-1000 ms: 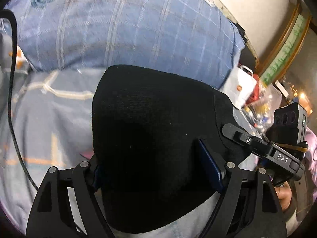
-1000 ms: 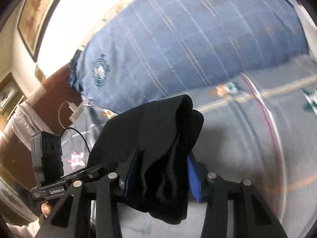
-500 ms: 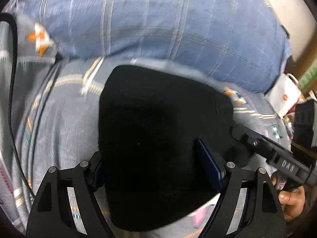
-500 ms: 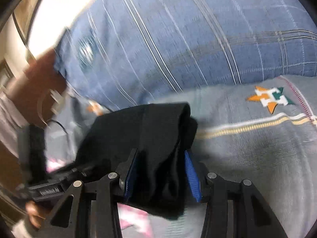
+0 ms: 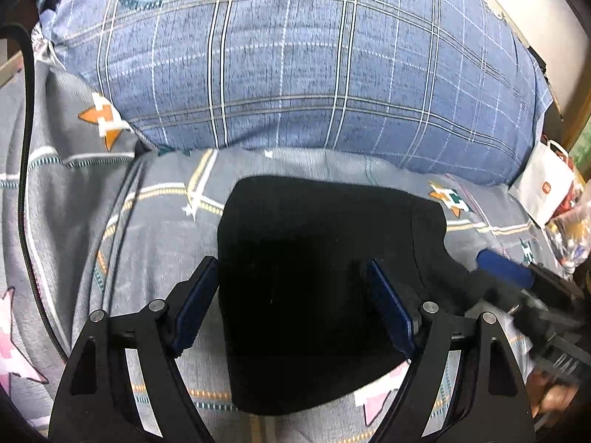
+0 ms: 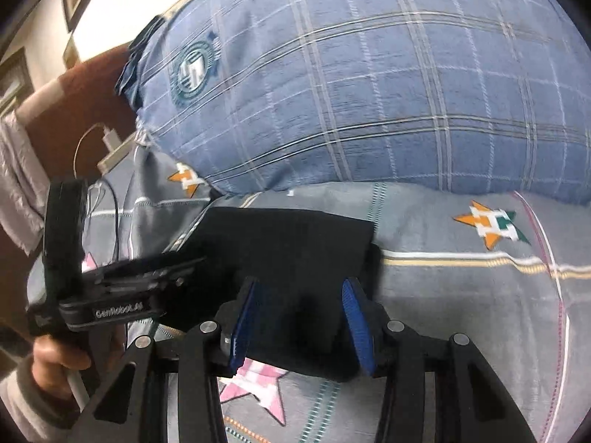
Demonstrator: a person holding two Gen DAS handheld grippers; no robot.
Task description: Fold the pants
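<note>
The black pants (image 5: 310, 273) lie as a folded bundle on the grey patterned bedspread (image 5: 74, 229), just in front of the blue plaid pillow (image 5: 295, 59). My left gripper (image 5: 291, 291) is open, its blue pads on either side of the bundle's near left part. My right gripper (image 6: 299, 313) is open too, its pads straddling the bundle's right end (image 6: 295, 247). The left gripper shows in the right wrist view (image 6: 110, 295), held in a hand; the right gripper shows blurred at the right of the left wrist view (image 5: 524, 288).
A black cable (image 5: 26, 147) runs along the bed's left side. A white charger and cord (image 6: 110, 147) lie by the brown headboard (image 6: 74, 110). A white paper bag (image 5: 543, 184) and clutter sit at the right of the bed.
Both grippers carried the pants down toward the pillow and laid them on the bedspread. Both sets of jaws have opened and the cloth now rests flat instead of hanging bunched.
</note>
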